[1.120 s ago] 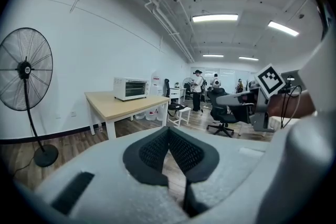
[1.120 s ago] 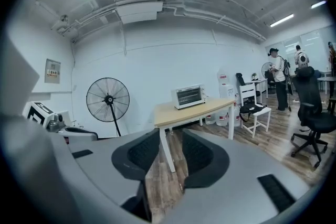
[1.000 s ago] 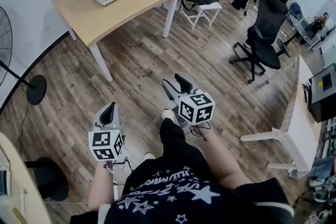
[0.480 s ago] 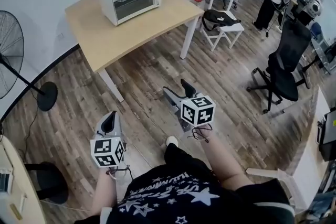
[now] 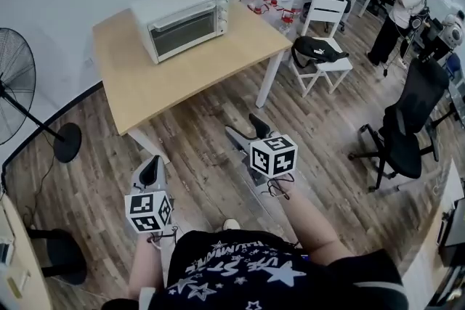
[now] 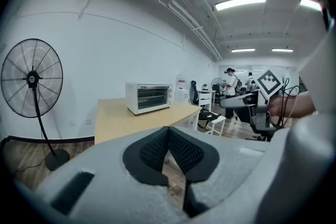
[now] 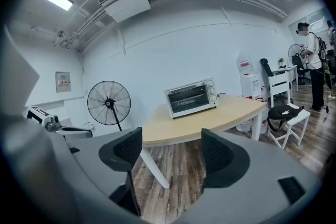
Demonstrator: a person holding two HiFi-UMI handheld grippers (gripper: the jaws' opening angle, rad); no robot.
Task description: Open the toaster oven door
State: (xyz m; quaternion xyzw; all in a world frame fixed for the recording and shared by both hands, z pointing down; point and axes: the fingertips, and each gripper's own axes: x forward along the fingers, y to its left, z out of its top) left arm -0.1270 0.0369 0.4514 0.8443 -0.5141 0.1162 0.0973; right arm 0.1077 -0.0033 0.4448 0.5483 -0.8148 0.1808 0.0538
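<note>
Your left gripper (image 5: 150, 169) hangs over the floor with its jaws pressed together on nothing. Your right gripper (image 5: 245, 125) has just been opening its jaws, which stand wide and empty. Both are well apart from the tabletop (image 5: 167, 80), whose near corner and leg (image 5: 149, 147) you could clip on the way in. The toaster oven (image 5: 185, 19) sits at the far side by the wall, its door (image 5: 187, 31) shut. A one-handed tug there may, I judge, drag the whole oven toward you instead of swinging the door
</note>
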